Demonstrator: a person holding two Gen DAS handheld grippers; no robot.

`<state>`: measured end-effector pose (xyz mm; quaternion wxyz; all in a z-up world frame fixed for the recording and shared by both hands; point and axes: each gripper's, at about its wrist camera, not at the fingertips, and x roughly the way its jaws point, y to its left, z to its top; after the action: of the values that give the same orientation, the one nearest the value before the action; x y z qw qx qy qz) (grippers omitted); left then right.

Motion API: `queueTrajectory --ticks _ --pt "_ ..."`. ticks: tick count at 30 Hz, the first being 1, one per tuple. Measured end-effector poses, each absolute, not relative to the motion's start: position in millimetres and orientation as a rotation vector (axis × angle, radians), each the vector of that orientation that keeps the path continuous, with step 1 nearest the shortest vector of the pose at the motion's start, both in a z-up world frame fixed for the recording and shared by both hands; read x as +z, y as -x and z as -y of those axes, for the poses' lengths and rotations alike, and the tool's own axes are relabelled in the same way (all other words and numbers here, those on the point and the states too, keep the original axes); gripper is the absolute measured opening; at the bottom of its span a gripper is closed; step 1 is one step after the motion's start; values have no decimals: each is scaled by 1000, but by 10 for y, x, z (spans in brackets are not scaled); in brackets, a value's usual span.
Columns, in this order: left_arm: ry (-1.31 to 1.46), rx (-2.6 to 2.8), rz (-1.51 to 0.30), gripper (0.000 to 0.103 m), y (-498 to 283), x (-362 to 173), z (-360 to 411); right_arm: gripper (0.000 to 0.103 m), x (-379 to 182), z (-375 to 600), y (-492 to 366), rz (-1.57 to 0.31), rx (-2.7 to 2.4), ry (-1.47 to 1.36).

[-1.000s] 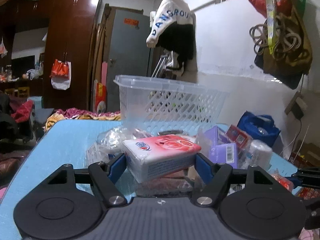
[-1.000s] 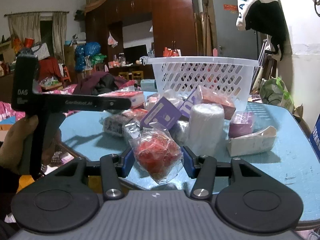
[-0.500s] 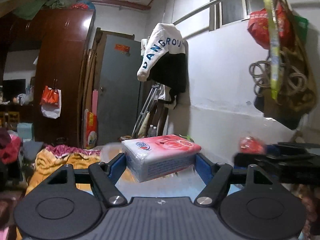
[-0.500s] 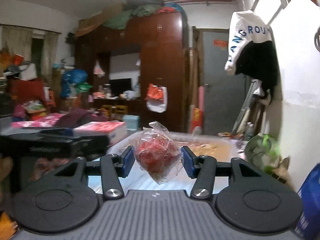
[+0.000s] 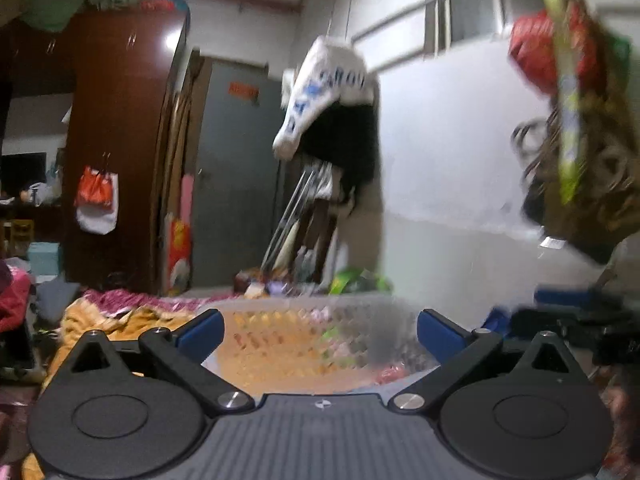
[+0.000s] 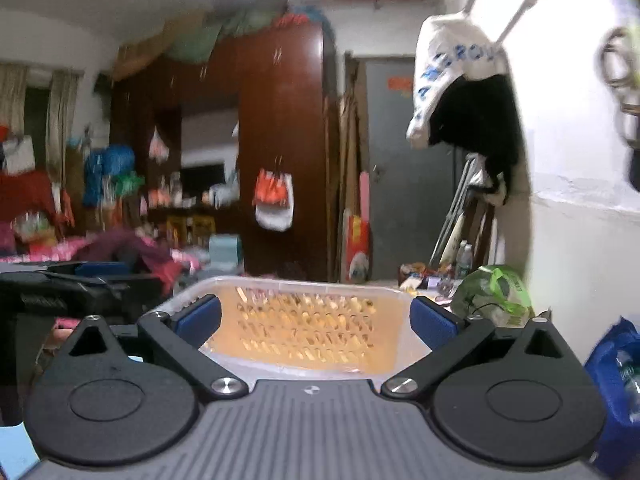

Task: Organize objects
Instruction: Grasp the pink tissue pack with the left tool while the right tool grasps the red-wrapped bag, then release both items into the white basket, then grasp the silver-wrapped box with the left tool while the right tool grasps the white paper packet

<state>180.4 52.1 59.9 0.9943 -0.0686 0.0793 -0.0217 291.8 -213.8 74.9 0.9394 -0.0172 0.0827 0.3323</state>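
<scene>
Both grippers hang over the clear plastic basket with holes in its sides [image 6: 308,320]. The left gripper [image 5: 320,330] is wide open and holds nothing. The right gripper [image 6: 314,318] is wide open and empty too. I think the drop-off step is done. Next, each must go pick another thing.

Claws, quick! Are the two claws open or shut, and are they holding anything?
Left claw: open, holding nothing, above the white basket.
Right claw: open, holding nothing, above the same basket.
</scene>
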Motion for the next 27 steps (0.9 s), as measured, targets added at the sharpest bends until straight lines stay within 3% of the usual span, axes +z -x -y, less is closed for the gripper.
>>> queueTrajectory --ticks 3,11,22,27 --pt "111 -67 -170 103 -1450 495 -488 103 507 2439 -2616 -122 654 23" --pt "184 -98 -249 100 -732 -191 -741 103 -380 2890 -2457 -422 589 -34" --pt "54 -74 -401 95 -765 -586 -386 102 -489 2472 -2698 -545 599 222" --pt "72 -42 -425 95 -839 -709 -322 82 -541 2587 -2613 -502 599 170"
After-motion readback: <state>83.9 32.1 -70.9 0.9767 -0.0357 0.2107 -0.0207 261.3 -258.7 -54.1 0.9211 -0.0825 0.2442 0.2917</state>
